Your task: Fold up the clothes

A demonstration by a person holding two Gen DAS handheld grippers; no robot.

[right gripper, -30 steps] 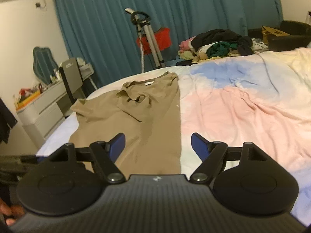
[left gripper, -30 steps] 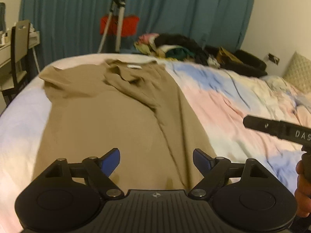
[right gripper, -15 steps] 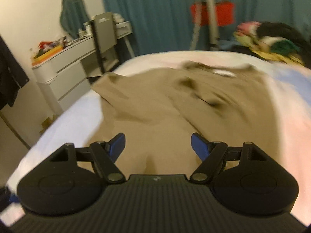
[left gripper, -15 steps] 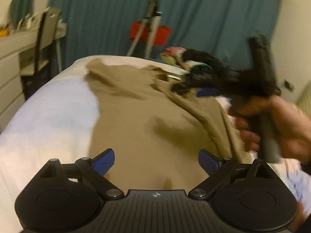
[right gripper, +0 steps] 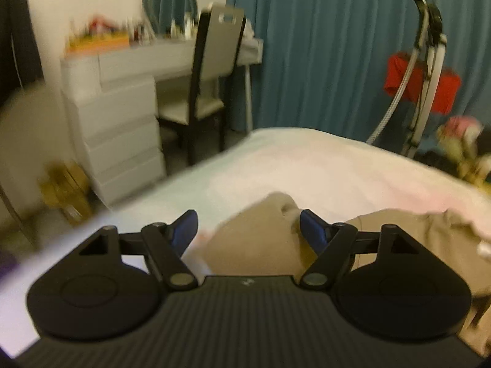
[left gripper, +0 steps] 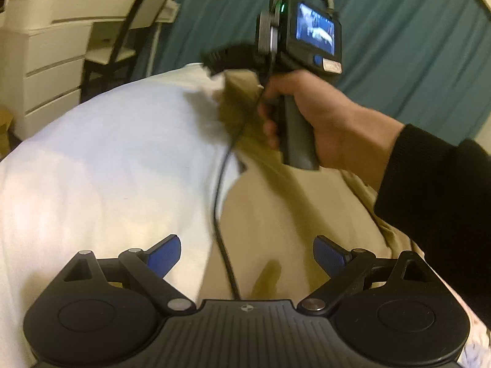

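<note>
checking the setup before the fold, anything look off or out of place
Only the cable from the right tongs stands out: it trails loose across the tan shirt and the bed, where a fold could catch it.

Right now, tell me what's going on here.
A person is folding a tan shirt spread on the bed. The right gripper, fingers open, has reached across to the shirt's far sleeve, which lies between them, not yet pinched. The left gripper hovers open over the shirt's near edge, holding nothing.

no readable text (frames blurred), no labels
</note>
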